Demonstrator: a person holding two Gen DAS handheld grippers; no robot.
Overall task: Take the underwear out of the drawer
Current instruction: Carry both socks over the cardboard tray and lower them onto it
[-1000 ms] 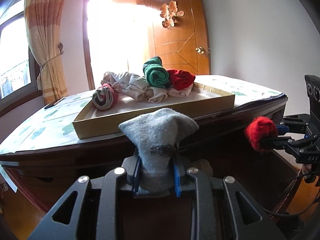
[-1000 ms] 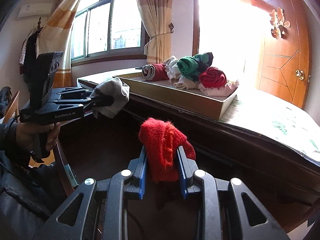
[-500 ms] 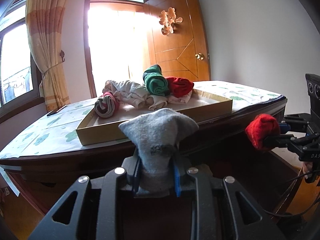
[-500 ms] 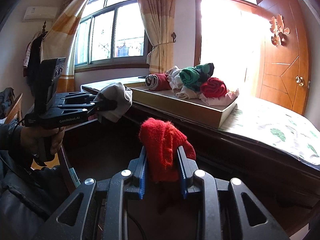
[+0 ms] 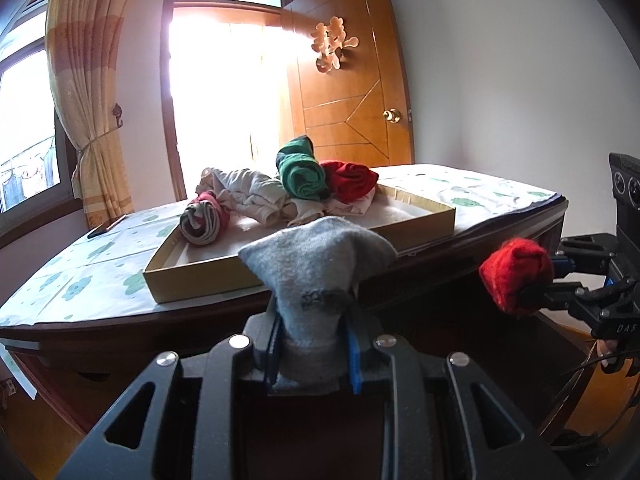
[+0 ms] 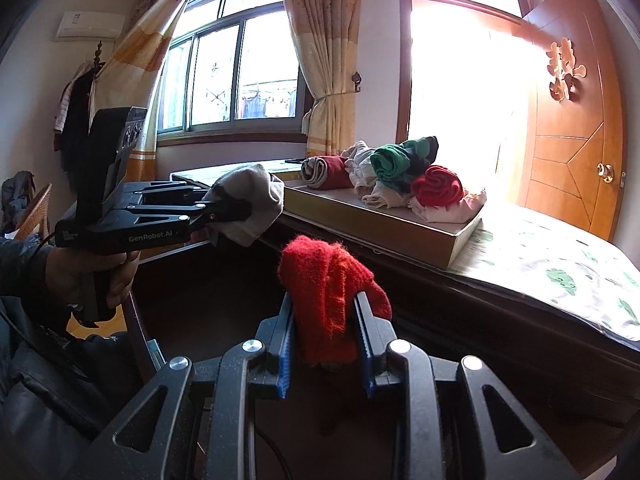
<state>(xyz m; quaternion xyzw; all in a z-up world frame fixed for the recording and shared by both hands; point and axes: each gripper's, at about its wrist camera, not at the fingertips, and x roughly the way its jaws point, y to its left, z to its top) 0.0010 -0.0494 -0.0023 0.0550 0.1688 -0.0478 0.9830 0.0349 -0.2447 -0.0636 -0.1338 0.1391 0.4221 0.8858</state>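
Both hands are carrying a piece, so the lifting-out looks done and the setting-down seems to be the step in hand. The left gripper (image 5: 314, 344) has its jaws pinched narrowly on a grey roll (image 5: 316, 268), which stands up out of the fingers; the right gripper (image 6: 325, 340) is clamped the same way on a red roll (image 6: 326, 292). Ahead of and above both grippers sits a shallow box (image 5: 304, 264) on the tabletop (image 5: 80, 280), already heaped with rolled underwear (image 5: 288, 188). Next, I'd judge, each roll must go forward over the box's near wall, then be let go.
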